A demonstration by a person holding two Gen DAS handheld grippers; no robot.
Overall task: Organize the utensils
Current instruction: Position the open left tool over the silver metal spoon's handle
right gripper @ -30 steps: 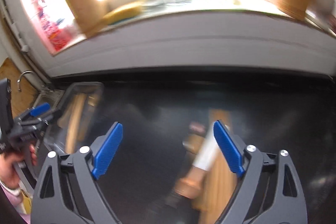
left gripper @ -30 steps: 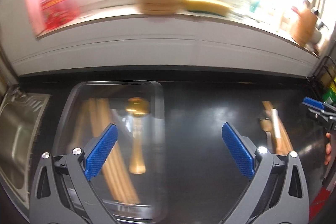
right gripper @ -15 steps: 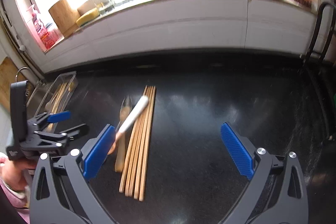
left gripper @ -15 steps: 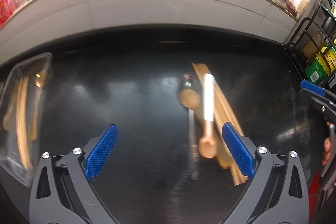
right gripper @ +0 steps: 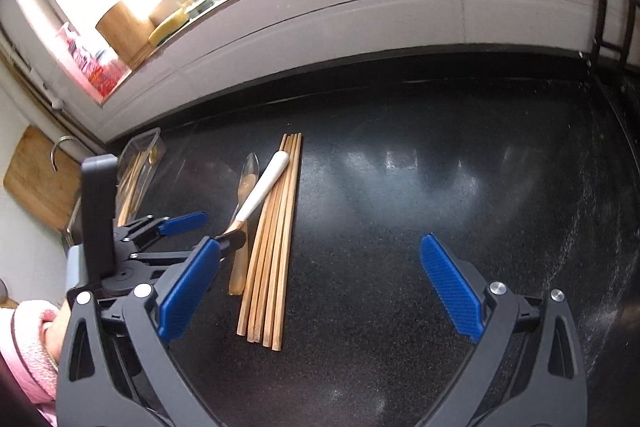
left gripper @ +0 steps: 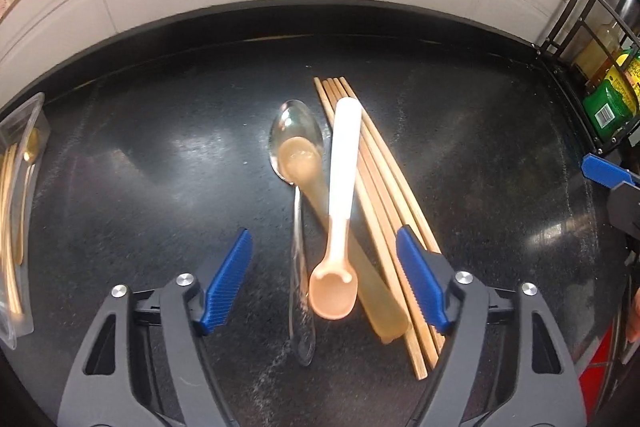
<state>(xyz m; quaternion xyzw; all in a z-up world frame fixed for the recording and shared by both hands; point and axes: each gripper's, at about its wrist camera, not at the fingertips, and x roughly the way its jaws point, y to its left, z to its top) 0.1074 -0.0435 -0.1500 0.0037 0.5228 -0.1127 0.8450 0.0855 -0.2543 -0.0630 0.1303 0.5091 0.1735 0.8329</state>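
Left gripper [left gripper: 324,279], jaws spread, hovers over the spoons: pink spoon [left gripper: 338,211] lies across a steel spoon [left gripper: 295,147]. Chopsticks [left gripper: 376,195] touch at 3 o'clock. Right gripper [right gripper: 320,291], jaws spread, holds nothing above the counter [right gripper: 440,187]. Clear tray [left gripper: 18,211] with utensils lies at 9 o'clock, well apart.

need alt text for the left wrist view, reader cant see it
The open left tongs hang over a pile of utensils on a black counter: a white-handled spoon lies across a metal spoon, a wooden spoon and a row of wooden chopsticks. A clear tray holding more utensils sits at far left.
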